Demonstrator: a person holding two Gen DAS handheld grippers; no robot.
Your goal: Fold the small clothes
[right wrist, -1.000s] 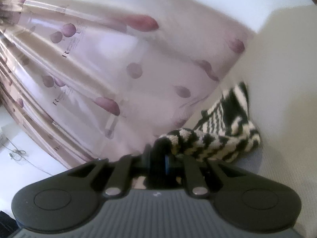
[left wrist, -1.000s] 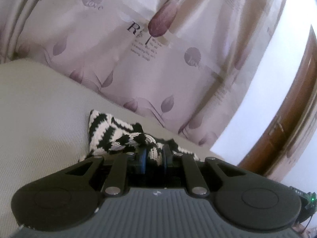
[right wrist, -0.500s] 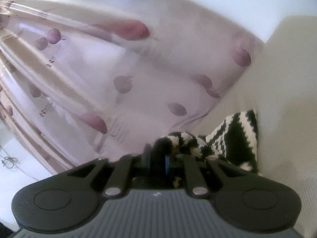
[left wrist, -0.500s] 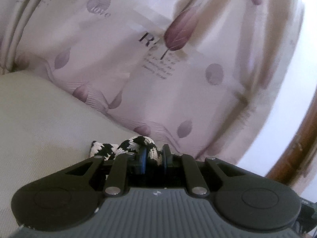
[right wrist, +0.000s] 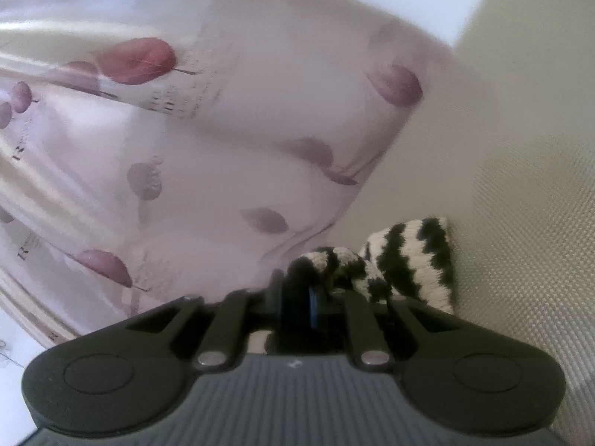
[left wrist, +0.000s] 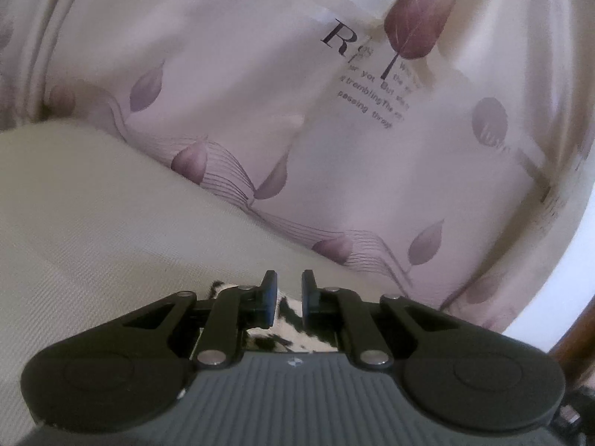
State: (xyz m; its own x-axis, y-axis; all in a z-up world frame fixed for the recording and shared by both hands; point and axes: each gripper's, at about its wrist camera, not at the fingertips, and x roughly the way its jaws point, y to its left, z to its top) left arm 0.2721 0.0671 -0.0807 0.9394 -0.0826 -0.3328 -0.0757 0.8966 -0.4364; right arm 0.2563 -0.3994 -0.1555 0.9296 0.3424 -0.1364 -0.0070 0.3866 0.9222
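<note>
Your left gripper [left wrist: 285,291] has its fingers [left wrist: 269,299] parted with a clear gap between the blue pads, and nothing is pinched between them; the black-and-white striped knit garment [left wrist: 288,329] shows only as a patch below and behind the tips, lying under the gripper's body on the beige cushioned surface [left wrist: 93,230]. Your right gripper [right wrist: 297,297] has its fingers [right wrist: 277,291] drawn close together on a bunched fold of the same striped garment [right wrist: 405,265], which fills the narrow space between the pads and bulges up over the tips. From that pinch the knit runs off to the right, where a flatter section with wavy black and cream stripes rests on the textured beige surface [right wrist: 528,204]. That view is somewhat blurred, so finer detail of the grip is hard to read. Beyond both grippers hangs a pale pink curtain [left wrist: 260,93] printed with purple leaves and small dark lettering, its lower edge meeting the far side of the surface. A strip of brown wood [left wrist: 574,338] shows at the far right of your left view.
</note>
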